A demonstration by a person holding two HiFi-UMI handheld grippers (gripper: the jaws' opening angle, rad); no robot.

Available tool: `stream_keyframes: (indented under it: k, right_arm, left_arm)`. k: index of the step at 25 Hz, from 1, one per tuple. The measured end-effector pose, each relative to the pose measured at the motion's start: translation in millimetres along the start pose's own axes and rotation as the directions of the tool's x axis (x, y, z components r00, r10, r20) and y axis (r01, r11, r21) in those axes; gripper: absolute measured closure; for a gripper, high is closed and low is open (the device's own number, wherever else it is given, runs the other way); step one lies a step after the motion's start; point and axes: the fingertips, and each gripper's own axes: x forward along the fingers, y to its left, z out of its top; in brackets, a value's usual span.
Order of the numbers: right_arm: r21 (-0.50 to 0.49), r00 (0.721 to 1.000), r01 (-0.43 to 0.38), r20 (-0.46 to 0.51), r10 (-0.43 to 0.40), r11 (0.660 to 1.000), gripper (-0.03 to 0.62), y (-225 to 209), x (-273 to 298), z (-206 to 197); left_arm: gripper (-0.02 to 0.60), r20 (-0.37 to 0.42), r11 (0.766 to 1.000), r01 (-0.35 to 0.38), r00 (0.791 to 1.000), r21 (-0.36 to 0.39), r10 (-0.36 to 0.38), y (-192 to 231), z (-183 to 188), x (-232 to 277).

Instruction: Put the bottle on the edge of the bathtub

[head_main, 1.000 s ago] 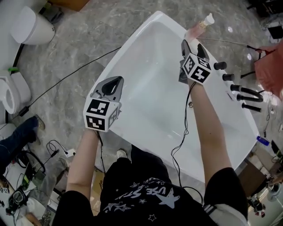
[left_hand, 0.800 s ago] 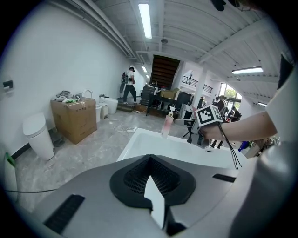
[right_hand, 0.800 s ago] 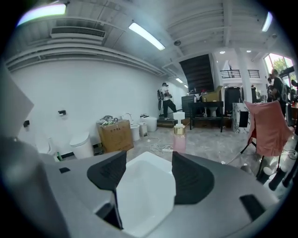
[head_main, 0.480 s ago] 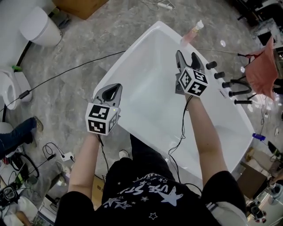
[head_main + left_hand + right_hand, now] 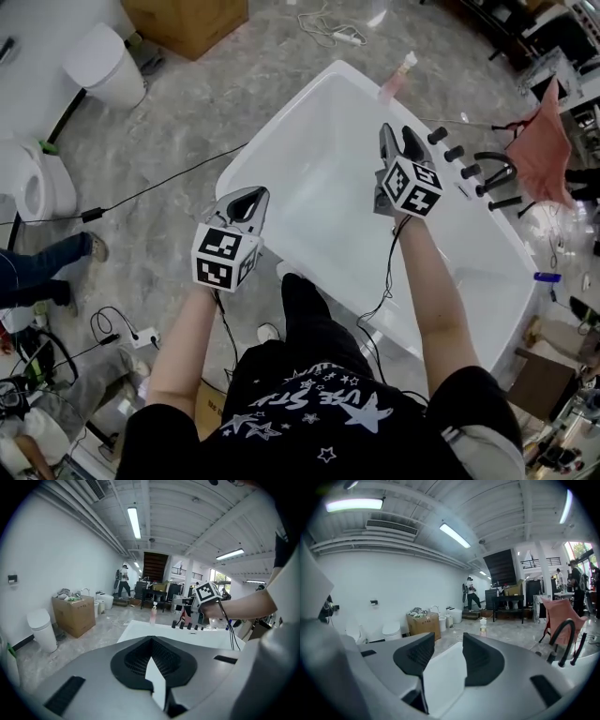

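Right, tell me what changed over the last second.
The right gripper drew back from the pink pump bottle, which stands on the far rim of the white bathtub. Its jaws are closing with nothing between them. The bottle stayed put, and the left gripper stayed shut and empty.

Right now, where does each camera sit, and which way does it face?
Head view: on the person's head, looking steeply down at the tub; left gripper, right gripper, arms and torso show.
Left gripper view: on the left gripper, along its shut jaws, across the tub to the bottle; the right arm shows.
Right gripper view: on the right gripper, along its closing, empty jaws, toward the bottle; no body shows.
Shared: tub and bottle.
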Motion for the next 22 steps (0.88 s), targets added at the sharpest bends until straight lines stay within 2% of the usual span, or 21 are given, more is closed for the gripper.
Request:
stream_keyframes:
  k: [3, 10, 16, 22]
  right_arm:
    - [-0.019, 1.000, 0.011, 0.024, -0.010, 1.000, 0.438, 13, -42, 5]
    - [0.019, 0.997, 0.023, 0.076, -0.024, 1.000, 0.554, 40, -130, 5]
    - [0.092, 0.995, 0.044, 0.081, -0.052, 0.995, 0.576, 56, -221, -22]
    - [0.061, 0.996, 0.074, 0.052, -0.078, 0.995, 0.577, 63, -309, -53]
  left_arm:
    - [0.566, 0.027, 1.000, -0.002, 1.000, 0.014, 0.002, -14, -3, -35]
    - [0.566, 0.065, 0.999, -0.014, 0.998, 0.030, 0.012, -42, -18, -113]
    - [0.566, 0.093, 1.000, 0.000, 0.996, 0.015, -0.001, -79, -44, -179]
    - [0.566, 0.099, 0.998, 0.062, 0.993, -0.005, -0.061, -121, -69, -214]
